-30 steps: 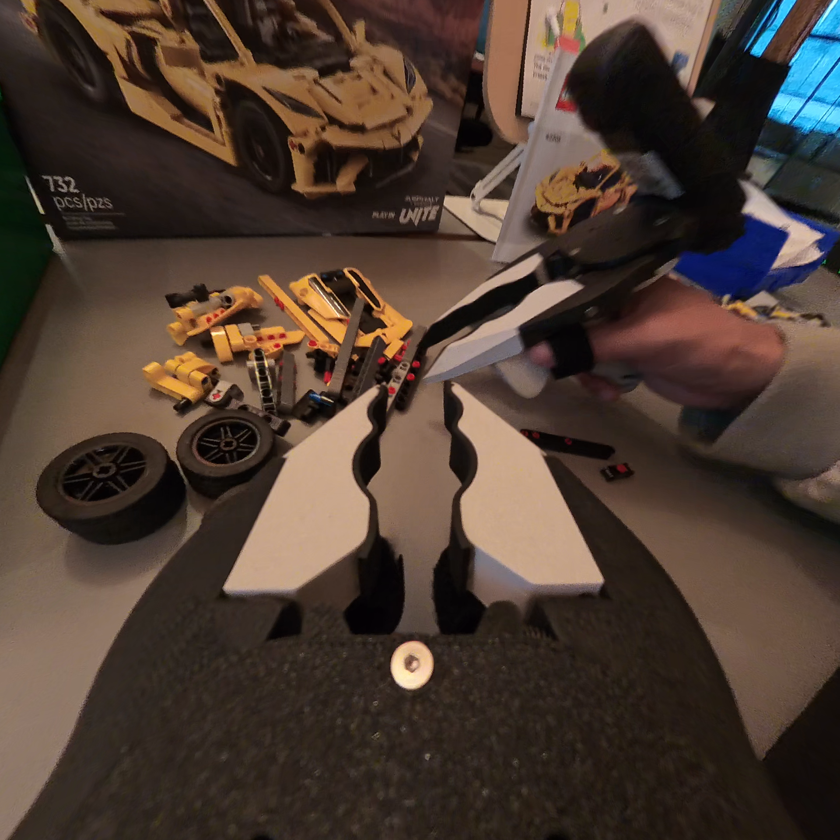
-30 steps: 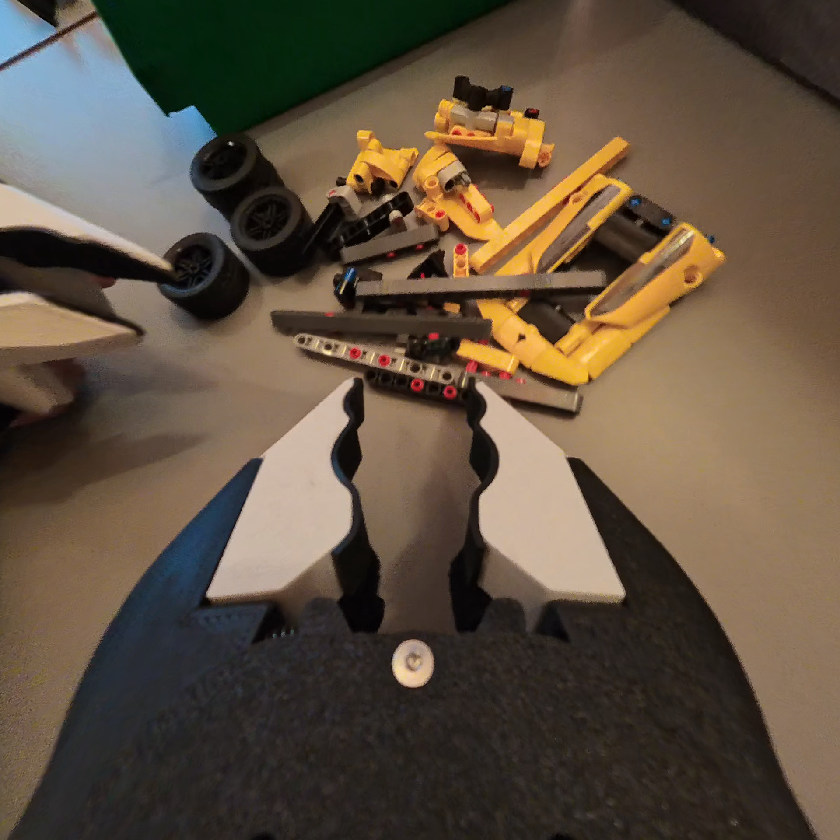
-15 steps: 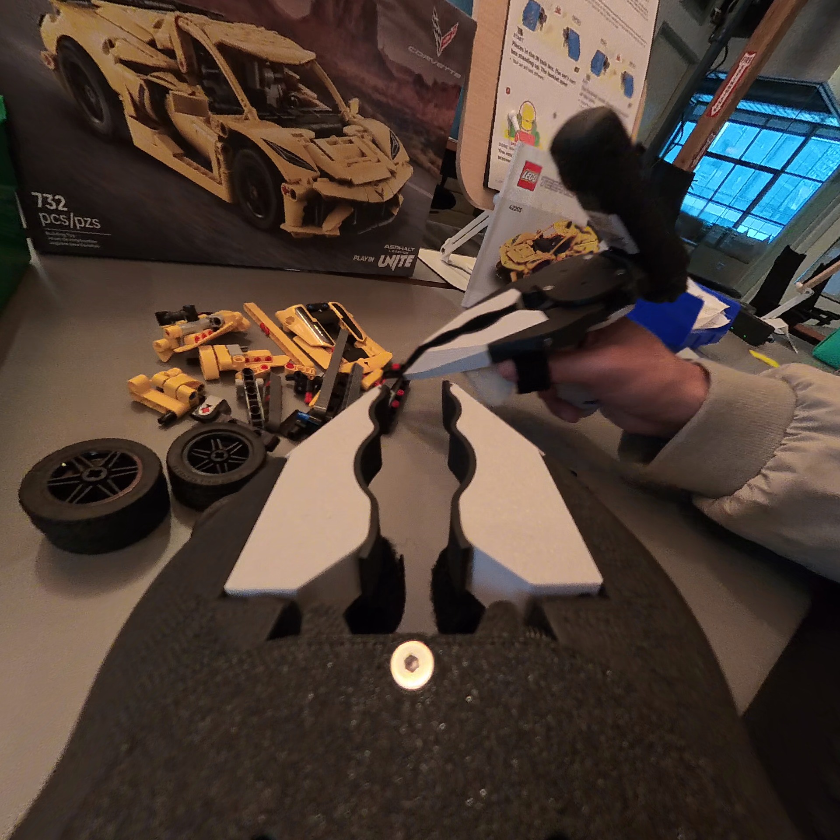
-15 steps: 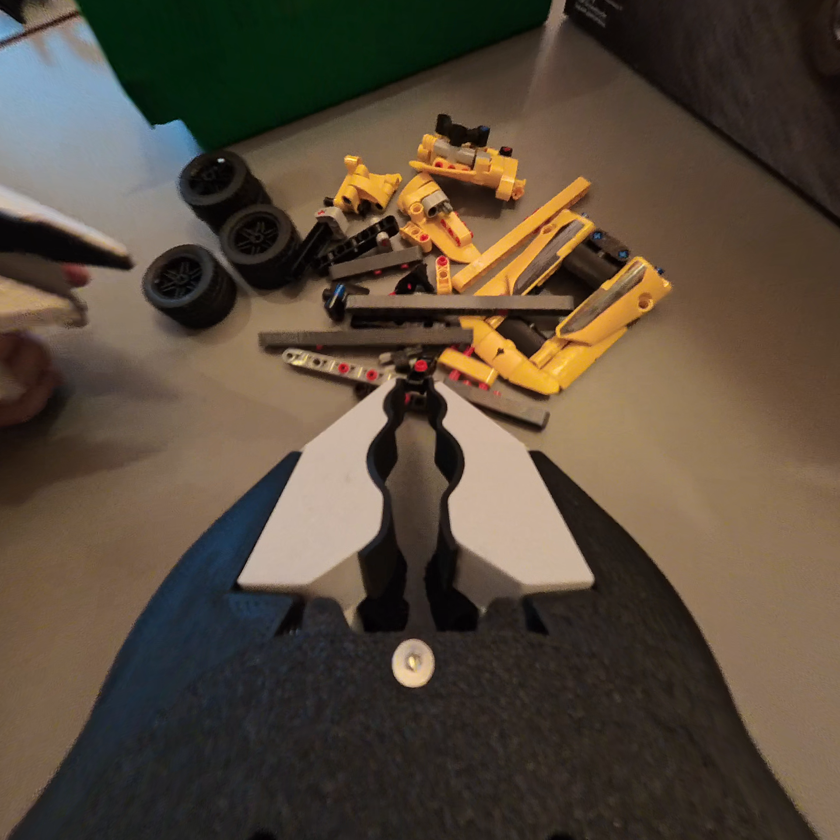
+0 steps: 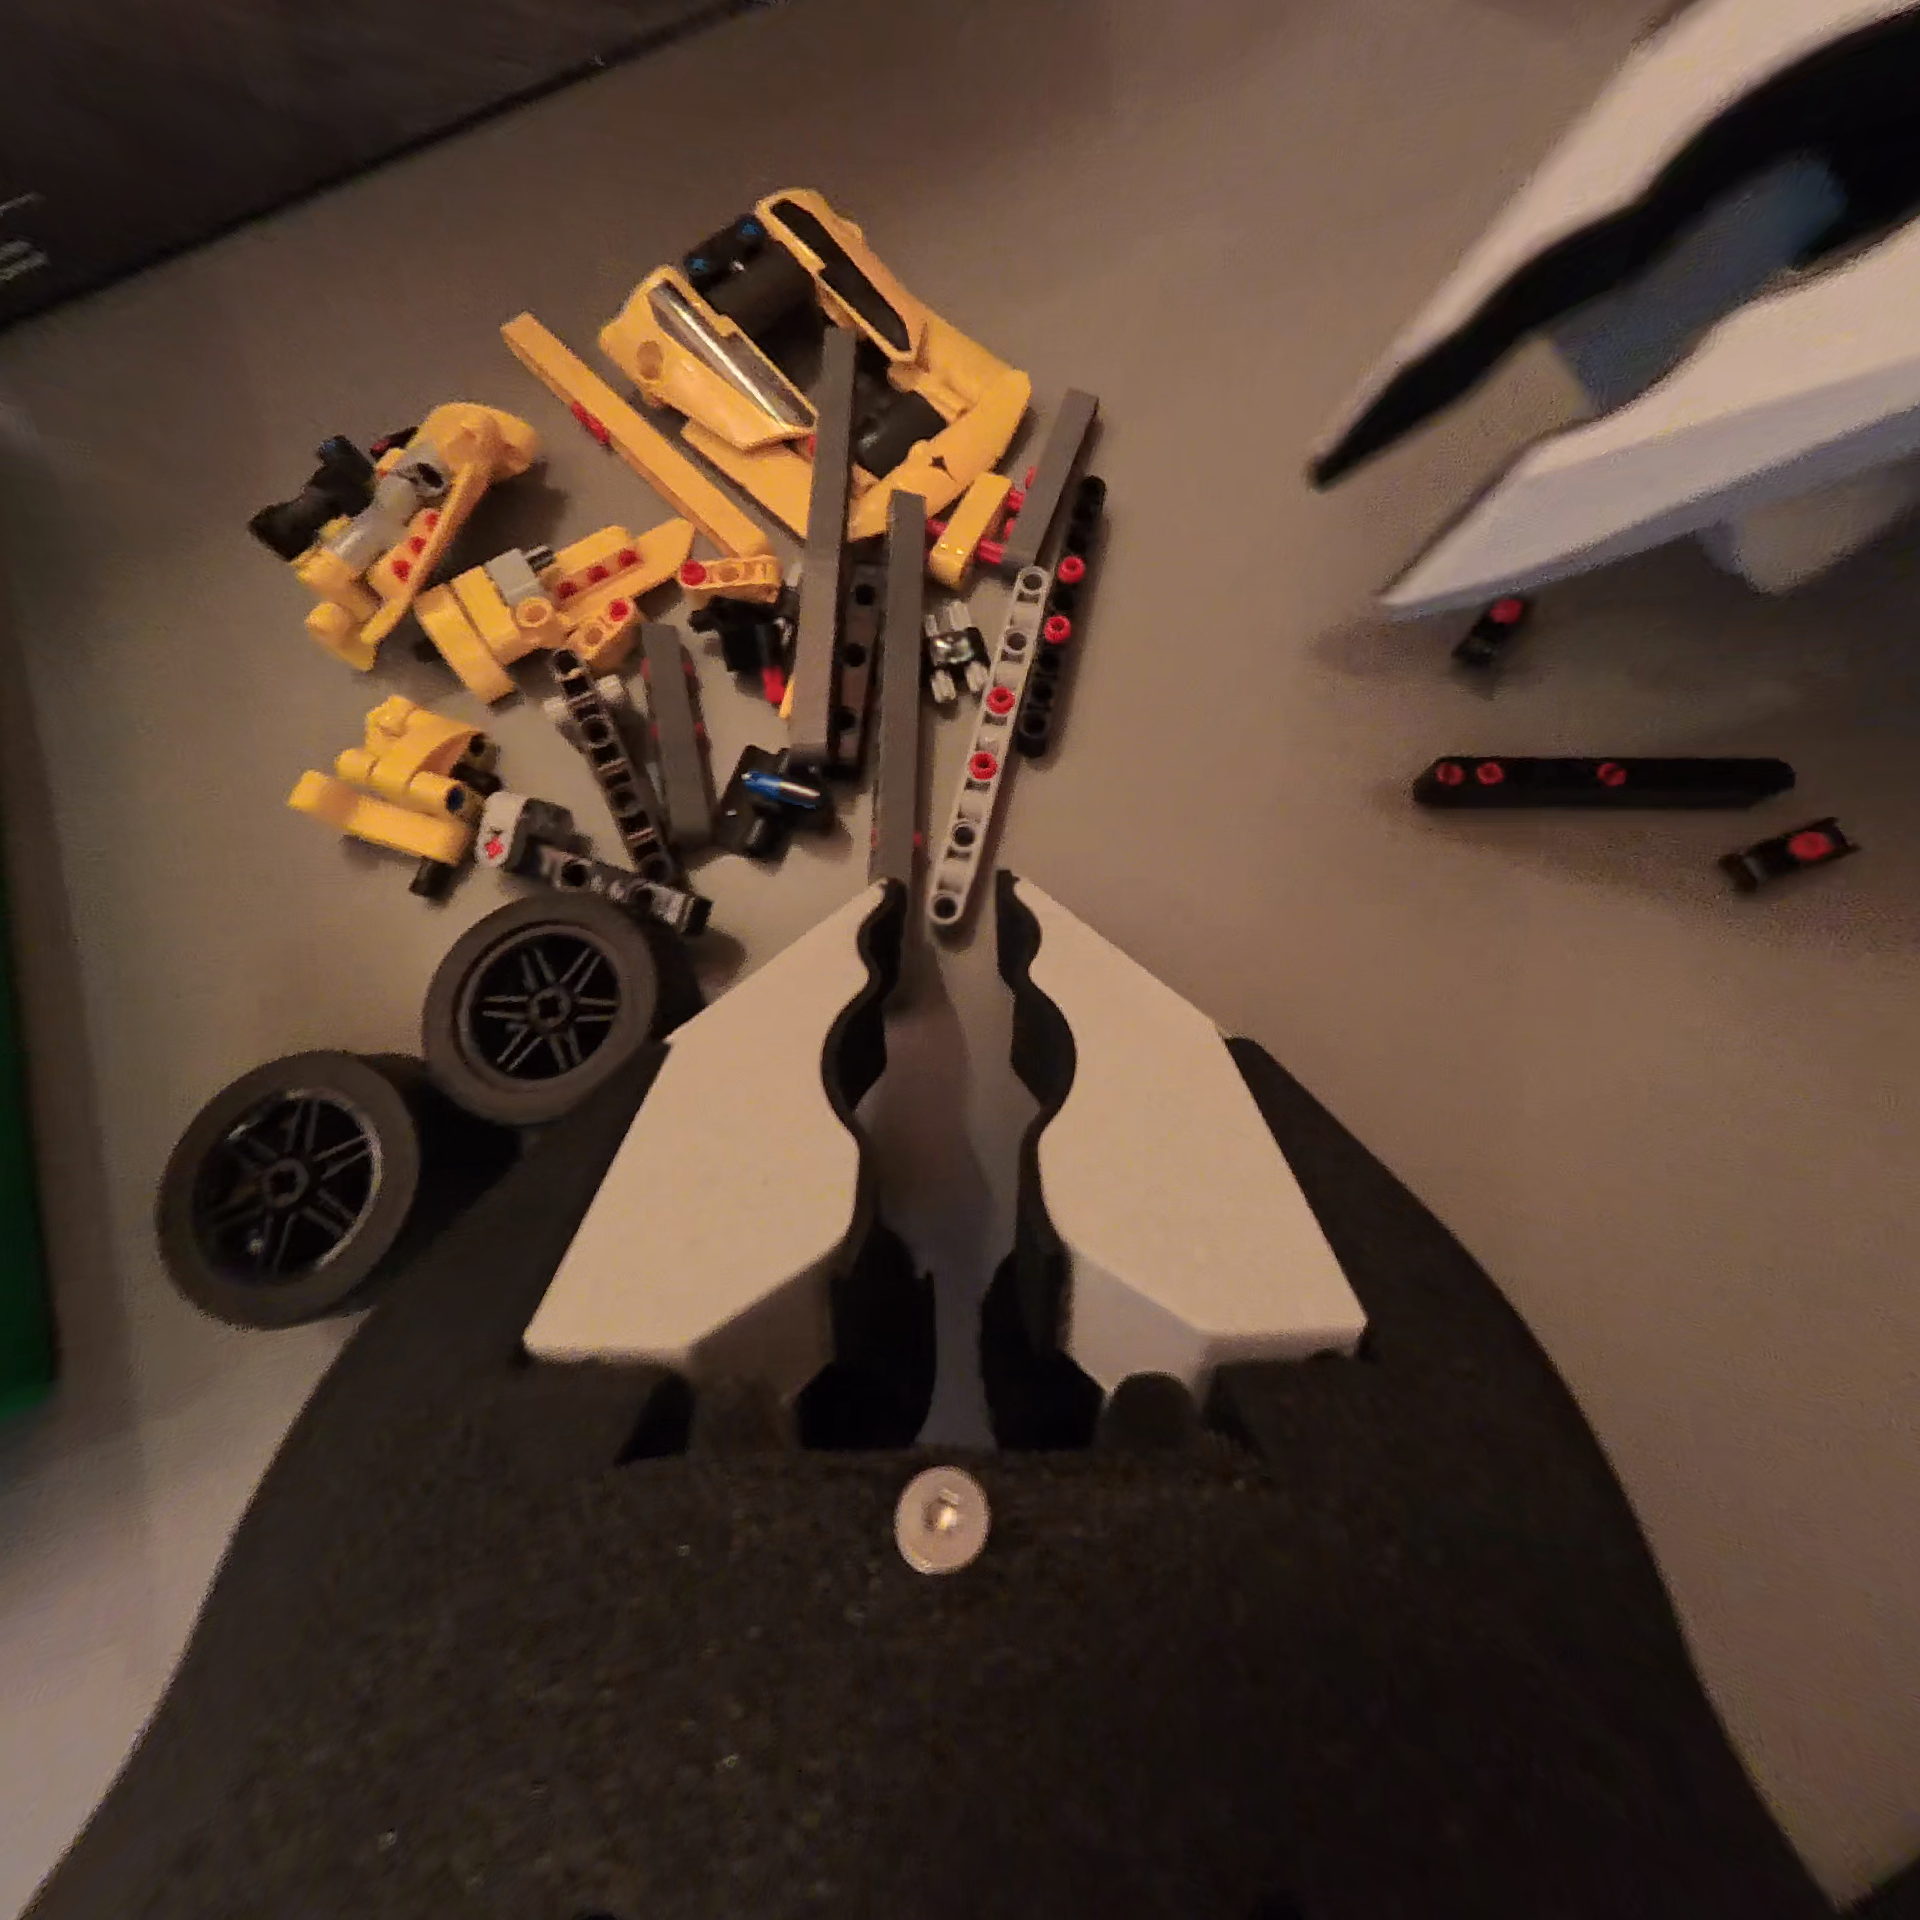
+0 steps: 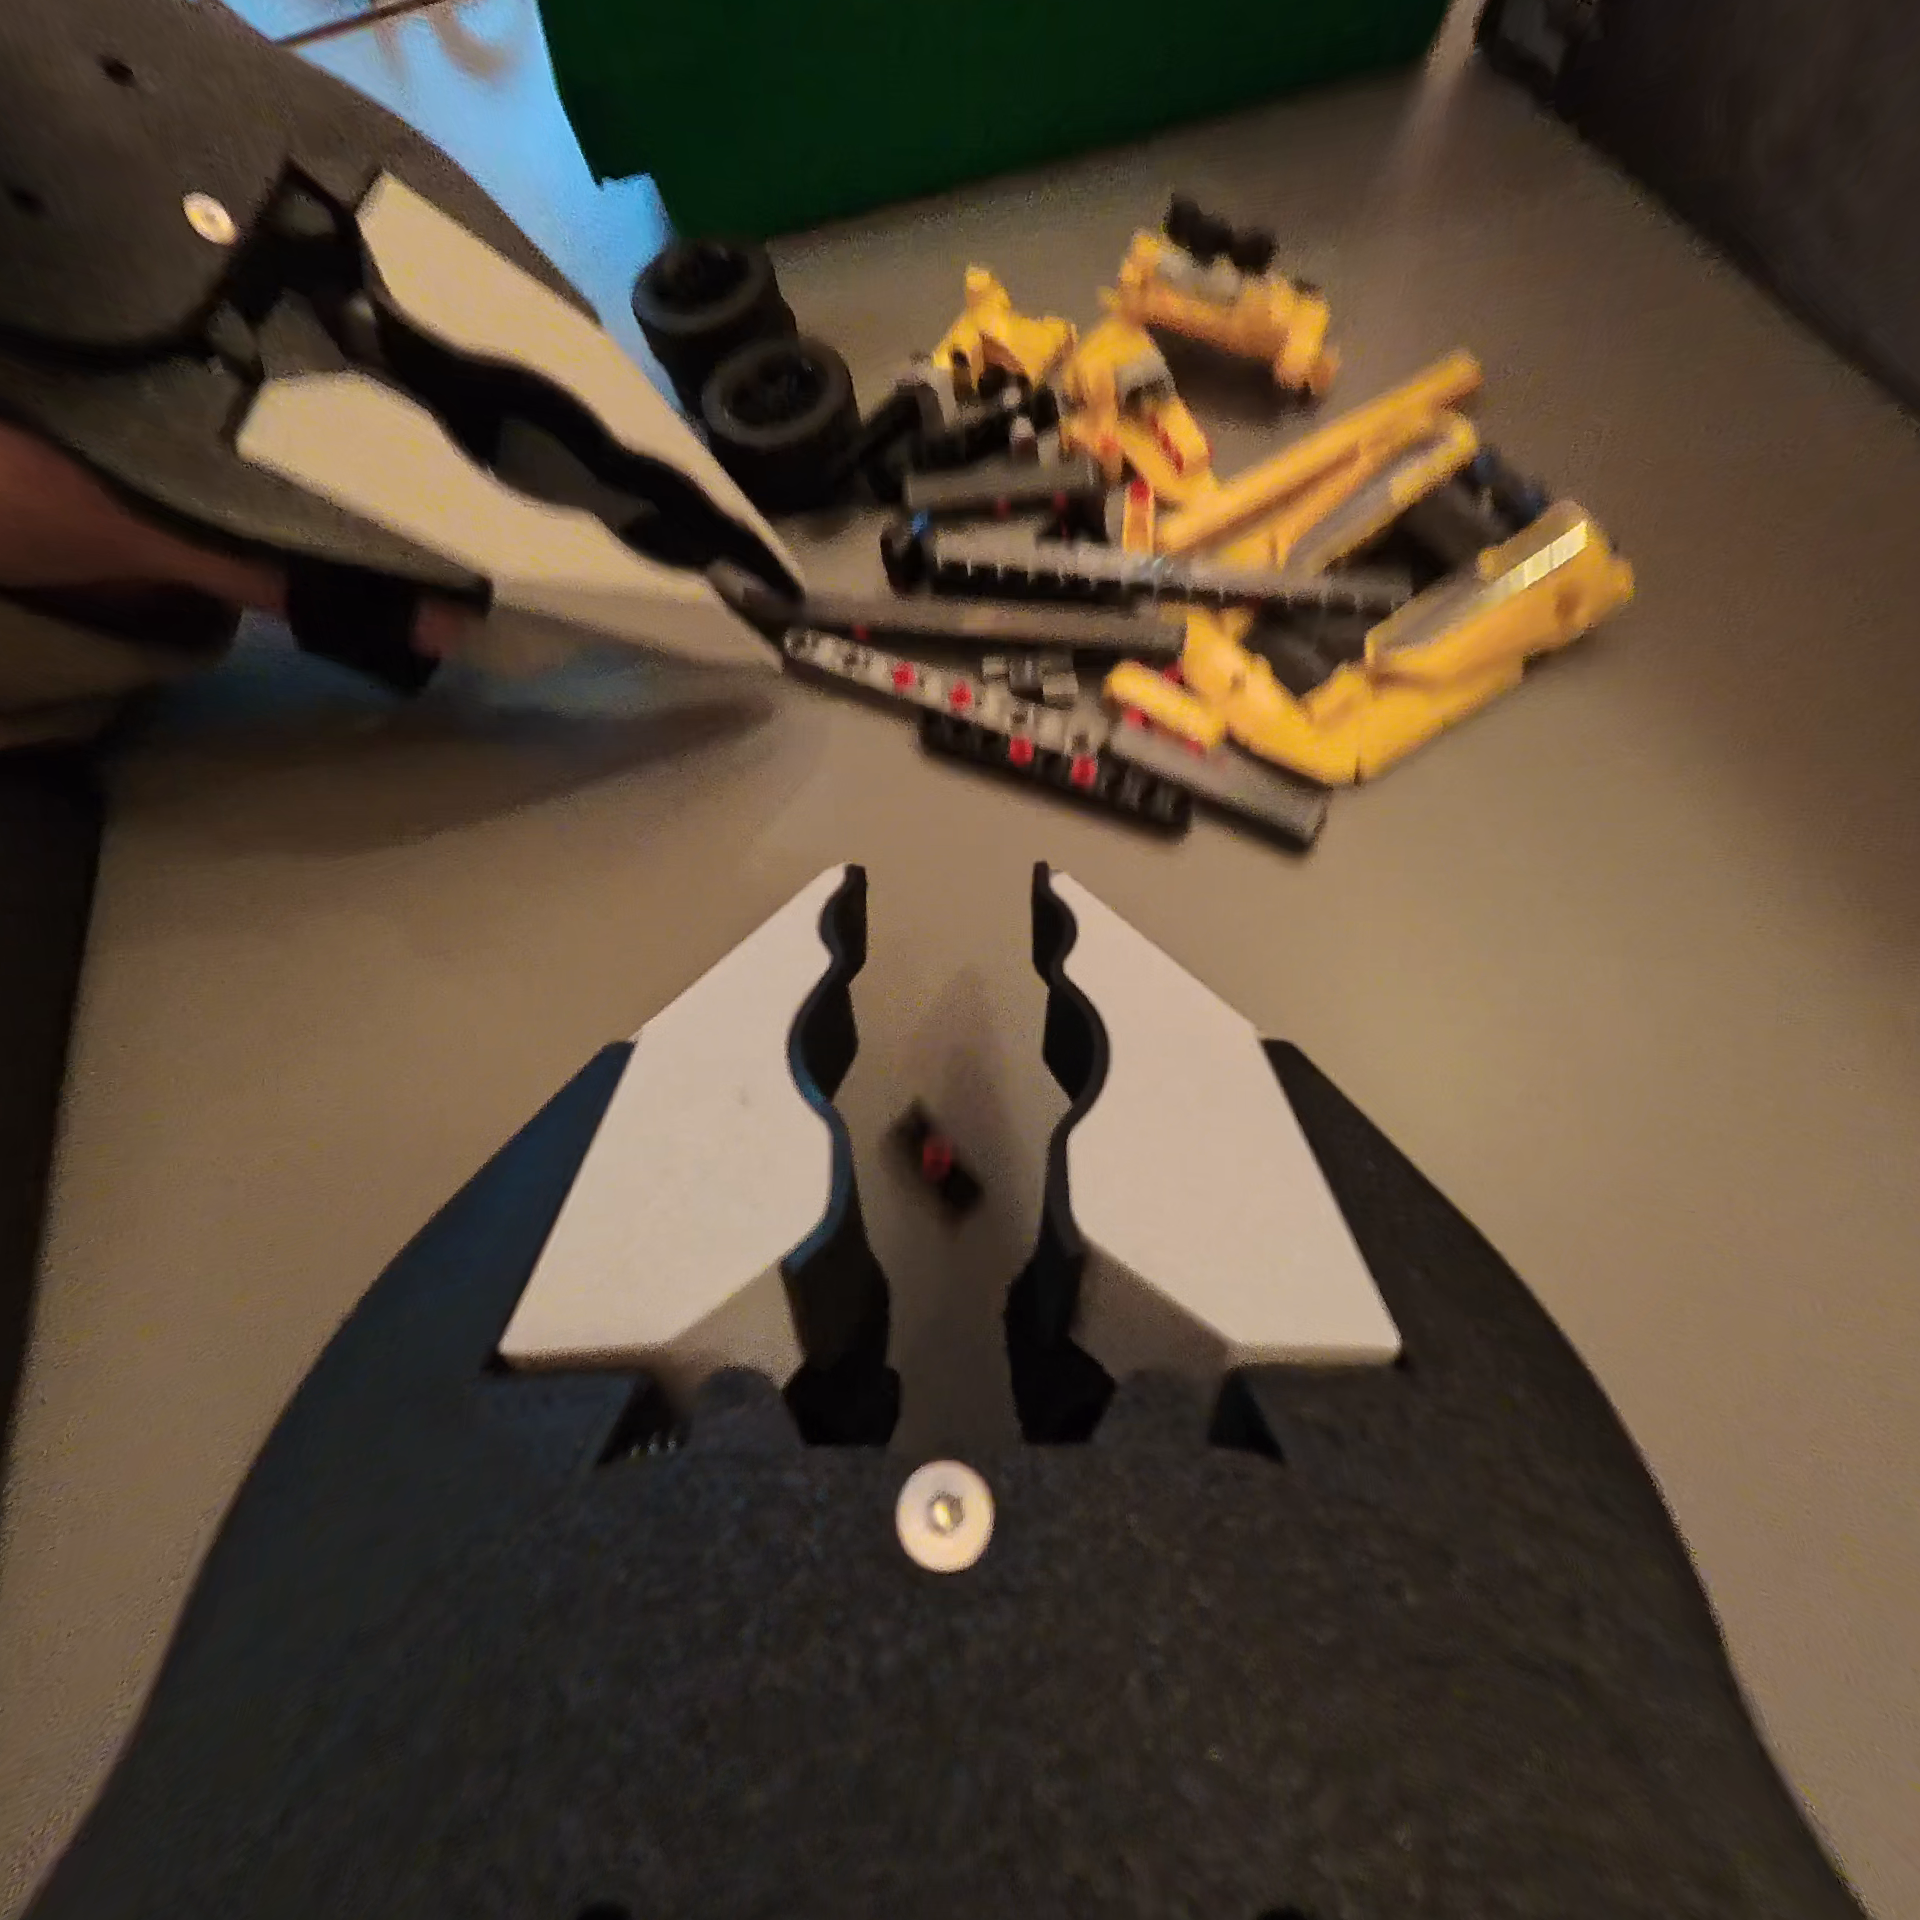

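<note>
A pile of yellow, grey and black toy building parts (image 5: pixel 810 343) lies on the grey table (image 5: pixel 1351 1143). My left gripper (image 5: pixel 943 888) is open with a narrow gap. Its tips straddle the near ends of a long dark grey beam (image 5: pixel 902 675) and a light grey beam with red pins (image 5: pixel 987 727); it also shows in the right wrist view (image 6: pixel 784 623). My right gripper (image 6: pixel 948 883) is open and empty, above a small black piece with a red pin (image 6: pixel 935 1153) on the table. It shows right of the pile in the left wrist view (image 5: pixel 1351 540).
Two black wheels (image 5: pixel 540 1008) (image 5: pixel 286 1195) lie left of my left gripper. A black beam with red pins (image 5: pixel 1600 784) and a small black piece (image 5: pixel 1787 852) lie to the right. A green box (image 6: pixel 935 83) and a dark printed box (image 5: pixel 312 104) stand behind the pile. Across from one pair of fingers to the other is roughly 9 cm.
My right gripper closed on a small black piece at the pile, carried it away and opened; the piece now lies on the table. My left gripper tilted down and moved onto the beam ends.
</note>
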Motion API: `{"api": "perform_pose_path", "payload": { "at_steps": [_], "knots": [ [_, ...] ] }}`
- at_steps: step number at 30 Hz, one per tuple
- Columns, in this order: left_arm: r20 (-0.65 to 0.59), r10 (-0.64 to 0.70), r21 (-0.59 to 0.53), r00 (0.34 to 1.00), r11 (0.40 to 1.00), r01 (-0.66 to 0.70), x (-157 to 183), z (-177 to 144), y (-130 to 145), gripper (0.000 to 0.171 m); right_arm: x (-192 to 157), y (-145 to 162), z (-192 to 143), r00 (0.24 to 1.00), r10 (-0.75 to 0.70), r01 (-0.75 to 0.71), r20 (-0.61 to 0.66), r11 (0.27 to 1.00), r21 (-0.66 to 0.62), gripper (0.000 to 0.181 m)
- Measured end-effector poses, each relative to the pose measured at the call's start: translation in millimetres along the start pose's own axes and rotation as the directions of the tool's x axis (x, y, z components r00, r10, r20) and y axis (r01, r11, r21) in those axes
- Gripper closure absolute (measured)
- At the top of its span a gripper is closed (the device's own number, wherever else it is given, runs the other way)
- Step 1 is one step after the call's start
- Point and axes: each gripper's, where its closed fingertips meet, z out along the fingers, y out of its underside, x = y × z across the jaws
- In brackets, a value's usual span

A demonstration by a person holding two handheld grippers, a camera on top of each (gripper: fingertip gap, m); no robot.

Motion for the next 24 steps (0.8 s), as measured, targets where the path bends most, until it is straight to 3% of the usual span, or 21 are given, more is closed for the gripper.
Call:
{"api": "perform_pose_path", "payload": {
  "at_steps": [6, 11, 17, 24],
  "knots": [
    [0.020, 0.057, -0.063, 0.998, 0.996, -0.056, 4.7, 1.4, 6.5, 0.157, 4.4, -13.0, 60.7, 0.985, -0.170, 0.173, 0.036, 0.979, -0.113, 0.143],
    [-0.057, -0.013, -0.029, 0.998, 1.000, 0.011, 18.2, -9.7, 10.0, 0.156, -13.3, -1.7, 51.3, 0.986, -0.107, 0.128, 0.125, 0.975, -0.179, 0.159],
    [-0.129, -0.112, 0.030, 0.985, 0.993, 0.117, 25.9, -19.9, 5.0, 0.155, 11.9, -24.7, 56.8, 0.998, -0.042, 0.038, -0.035, 0.992, -0.117, 0.152],
    [-0.122, -0.139, 0.028, 0.983, 0.989, 0.144, 21.9, -24.6, 4.2, 0.154, 15.7, -15.7, 77.2, 0.986, -0.099, 0.069, -0.137, 0.976, -0.205, 0.159]
  ]
}}
